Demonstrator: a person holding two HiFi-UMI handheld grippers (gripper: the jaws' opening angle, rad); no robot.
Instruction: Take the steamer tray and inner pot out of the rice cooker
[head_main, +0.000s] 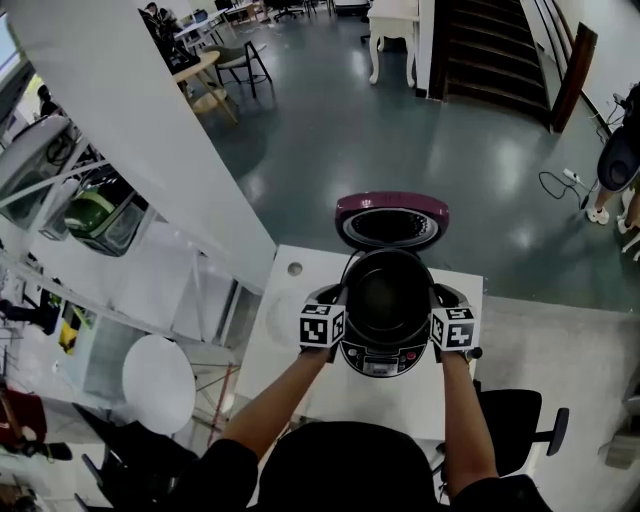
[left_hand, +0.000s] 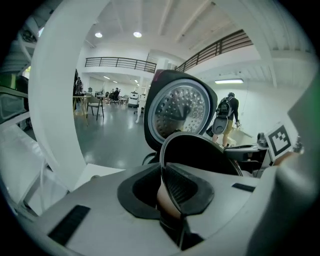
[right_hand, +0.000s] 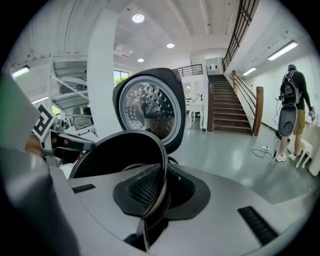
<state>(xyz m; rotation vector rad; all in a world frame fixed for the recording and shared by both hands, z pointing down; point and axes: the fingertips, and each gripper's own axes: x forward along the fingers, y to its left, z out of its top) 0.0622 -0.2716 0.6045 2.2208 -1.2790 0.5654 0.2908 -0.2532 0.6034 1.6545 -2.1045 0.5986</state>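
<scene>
A dark rice cooker (head_main: 385, 358) stands on the white table (head_main: 290, 330) with its maroon lid (head_main: 391, 220) swung up at the back. The black inner pot (head_main: 388, 295) sits raised above the cooker's body, held between both grippers. My left gripper (head_main: 335, 318) is shut on the pot's left rim, and my right gripper (head_main: 437, 320) is shut on its right rim. In the left gripper view the thin rim (left_hand: 165, 170) runs down between the pads of my left gripper (left_hand: 167, 197). In the right gripper view the rim (right_hand: 162, 165) is clamped by my right gripper (right_hand: 157, 195). The lid's perforated inner plate (right_hand: 150, 107) faces me.
A black office chair (head_main: 520, 420) stands right of the table. A round white stool (head_main: 158, 383) and a slanted white beam (head_main: 150, 130) lie to the left. Stairs (head_main: 495, 50) rise at the back. A person (head_main: 615, 160) stands at the far right.
</scene>
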